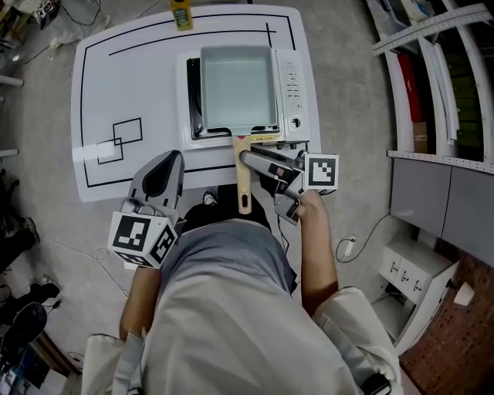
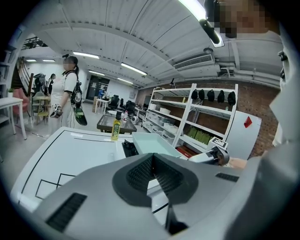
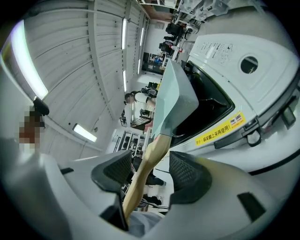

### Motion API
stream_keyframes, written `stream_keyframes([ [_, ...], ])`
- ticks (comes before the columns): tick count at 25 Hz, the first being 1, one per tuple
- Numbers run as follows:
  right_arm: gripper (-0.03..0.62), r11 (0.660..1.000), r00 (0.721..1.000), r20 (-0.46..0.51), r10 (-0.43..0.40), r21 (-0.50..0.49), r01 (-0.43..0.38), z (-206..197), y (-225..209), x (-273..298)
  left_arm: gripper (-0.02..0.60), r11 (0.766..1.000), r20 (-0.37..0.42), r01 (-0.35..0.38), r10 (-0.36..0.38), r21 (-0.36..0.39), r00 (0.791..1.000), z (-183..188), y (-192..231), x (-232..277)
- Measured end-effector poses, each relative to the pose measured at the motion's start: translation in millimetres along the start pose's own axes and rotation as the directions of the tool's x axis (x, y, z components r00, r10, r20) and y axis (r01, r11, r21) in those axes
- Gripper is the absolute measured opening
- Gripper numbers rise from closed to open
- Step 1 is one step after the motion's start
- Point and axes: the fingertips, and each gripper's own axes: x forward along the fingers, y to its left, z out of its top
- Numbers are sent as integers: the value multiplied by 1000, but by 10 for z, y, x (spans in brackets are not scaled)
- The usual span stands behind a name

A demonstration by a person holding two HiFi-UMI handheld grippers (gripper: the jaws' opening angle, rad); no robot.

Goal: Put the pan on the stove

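Observation:
A pale green rectangular pan [image 1: 238, 85] sits on the white portable stove [image 1: 292, 85] at the back middle of the table. Its wooden handle [image 1: 244, 189] sticks out over the table's near edge toward me. My right gripper [image 1: 251, 160] is at the handle from the right. In the right gripper view the handle [image 3: 149, 159] passes between the open jaws of that gripper [image 3: 147, 171], with a gap on each side. The pan [image 3: 173, 103] and stove [image 3: 234, 56] fill that view. My left gripper [image 1: 171, 160] hovers over the table's near edge left of the handle, shut and empty [image 2: 152, 161].
The white table [image 1: 154, 77] carries black outlines, with two overlapping squares [image 1: 120, 139] at the left. A small yellow bottle [image 1: 181, 14] stands at the far edge. Shelving [image 1: 432, 46] and a grey cabinet [image 1: 440, 200] lie right. A person [image 2: 70, 89] stands beyond the table.

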Motion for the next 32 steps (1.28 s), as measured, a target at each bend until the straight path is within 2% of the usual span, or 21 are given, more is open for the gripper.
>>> stream_keyframes([
  [6,239,997,993,95,-66,-38,70,80,-18,-141,6,999,6,40,-40,-4,999,18,-105,-9],
  [15,238,979,961,222,-164,-80,185,181,42,-398,6,999,21,54,-54,-7,998,14,-171,-122],
  [21,233,975,953,253,-164,-102,195,152,177,-446,6,998,39,64,-63,-8,997,31,-201,-178],
  [29,187,947,931,296,-213,-173,272,50,340,-500,6,997,64,72,-71,-17,995,43,-232,-307],
  [32,135,941,924,323,-206,-194,277,16,428,-535,6,997,84,77,-75,-24,994,81,-241,-364],
])
